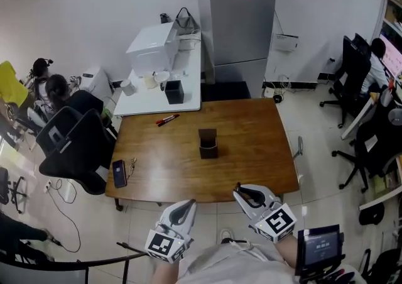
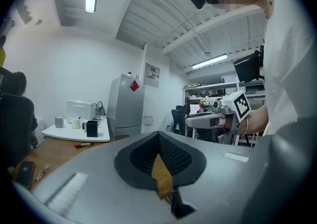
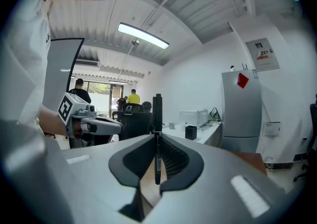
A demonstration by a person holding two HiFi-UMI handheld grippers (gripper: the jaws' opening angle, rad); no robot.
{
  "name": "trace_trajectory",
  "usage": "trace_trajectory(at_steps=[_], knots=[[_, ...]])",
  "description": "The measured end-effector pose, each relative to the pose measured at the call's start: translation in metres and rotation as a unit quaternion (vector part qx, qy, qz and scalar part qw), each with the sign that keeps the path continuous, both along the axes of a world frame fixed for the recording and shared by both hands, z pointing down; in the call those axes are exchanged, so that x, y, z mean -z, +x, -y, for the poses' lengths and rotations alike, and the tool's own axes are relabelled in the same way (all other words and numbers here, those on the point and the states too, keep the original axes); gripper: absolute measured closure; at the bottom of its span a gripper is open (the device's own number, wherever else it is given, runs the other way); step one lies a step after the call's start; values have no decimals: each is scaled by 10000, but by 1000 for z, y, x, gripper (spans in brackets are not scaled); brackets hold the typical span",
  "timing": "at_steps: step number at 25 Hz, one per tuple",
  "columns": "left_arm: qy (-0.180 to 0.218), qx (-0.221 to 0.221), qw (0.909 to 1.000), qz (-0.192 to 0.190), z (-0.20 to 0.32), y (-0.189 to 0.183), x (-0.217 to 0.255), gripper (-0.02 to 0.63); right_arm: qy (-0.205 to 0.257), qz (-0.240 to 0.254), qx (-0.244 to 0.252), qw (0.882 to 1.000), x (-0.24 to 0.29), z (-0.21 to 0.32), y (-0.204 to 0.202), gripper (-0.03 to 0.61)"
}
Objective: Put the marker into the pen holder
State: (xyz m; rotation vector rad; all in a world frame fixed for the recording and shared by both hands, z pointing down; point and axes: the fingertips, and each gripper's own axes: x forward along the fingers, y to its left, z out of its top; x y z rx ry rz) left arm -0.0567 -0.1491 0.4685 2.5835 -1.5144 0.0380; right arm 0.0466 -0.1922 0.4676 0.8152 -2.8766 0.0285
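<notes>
A dark flat smartphone (image 1: pixel 119 173) is lying on the left near corner of the brown wooden table (image 1: pixel 257 151), well clear of the work. A red and black marker (image 1: pixel 167 119) is lying loose by the far left edge.

The left gripper (image 1: pixel 186 208) is hanging just off the near edge. Its jaws are together with nothing between them; only a sliver of table shows through the gap. It is probably idling, kept back so the other tool has room.

The dark square pen holder (image 1: pixel 208 143) is standing upright and open-topped near the middle of the table, apart from everything else, which makes it easy to reach from above.

The right gripper (image 1: pixel 244 193) is hovering off the near edge, right of the holder. Its jaws are clamping a slim black marker (image 3: pixel 157 119), which is standing upright between them with its upper end poking above the tips. Holding the marker on end this way is likely setting it up for a straight drop into the holder, which the marker has not yet reached.
</notes>
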Motion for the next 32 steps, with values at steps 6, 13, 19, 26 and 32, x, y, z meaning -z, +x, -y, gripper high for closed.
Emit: trace_trajectory(at_steps=[6, 13, 19, 26, 32], knots=[[-52, 24, 9998, 167, 51, -13, -3, 598, 100, 76, -46, 9999, 7, 63, -13, 545], [-147, -89, 9998, 45, 101, -36, -11, 599, -59, 133, -175, 9997, 2, 112, -38, 545], [-104, -307, 9995, 39, 131, -68, -6, 598, -17, 143, -415, 9990, 9, 144, -70, 545], [-118, -785, 9967, 182, 150, -89, -10, 599, -2, 127, -754, 9971, -3, 171, -100, 545], [-259, -873, 9958, 43, 161, -92, -22, 599, 156, 347, -862, 9956, -7, 196, -108, 545]])
